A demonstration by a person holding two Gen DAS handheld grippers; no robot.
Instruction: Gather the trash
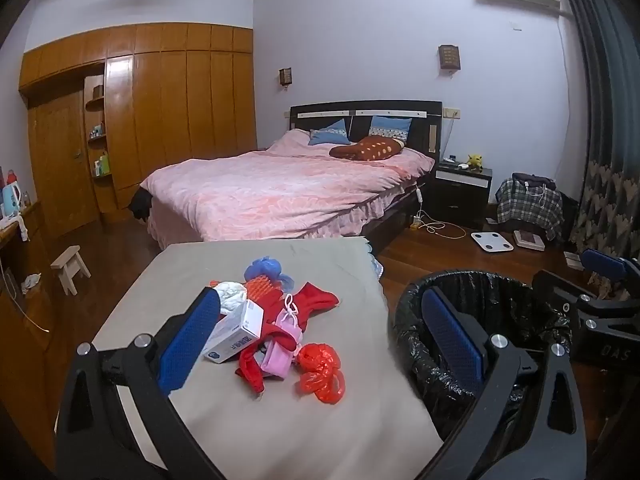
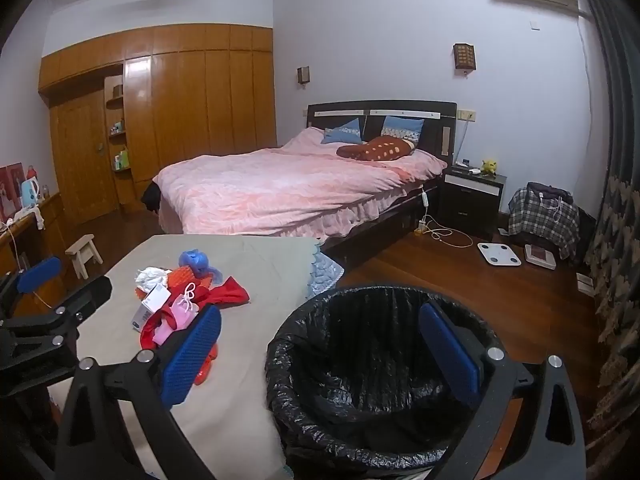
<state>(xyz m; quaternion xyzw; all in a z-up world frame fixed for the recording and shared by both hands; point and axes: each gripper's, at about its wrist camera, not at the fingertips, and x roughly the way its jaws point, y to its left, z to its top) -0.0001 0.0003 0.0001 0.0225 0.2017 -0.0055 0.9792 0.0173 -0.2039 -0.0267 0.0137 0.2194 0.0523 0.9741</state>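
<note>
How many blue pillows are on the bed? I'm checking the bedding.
2. One blue pillow leans on the headboard's left half, the other on its right half, behind the brown dotted cushion. More may be hidden.

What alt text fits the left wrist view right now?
The open left tool hovers over a trash pile on a grey-covered table, holding nothing. A black-lined bin stands right of the table; a pink bed lies beyond.
</note>
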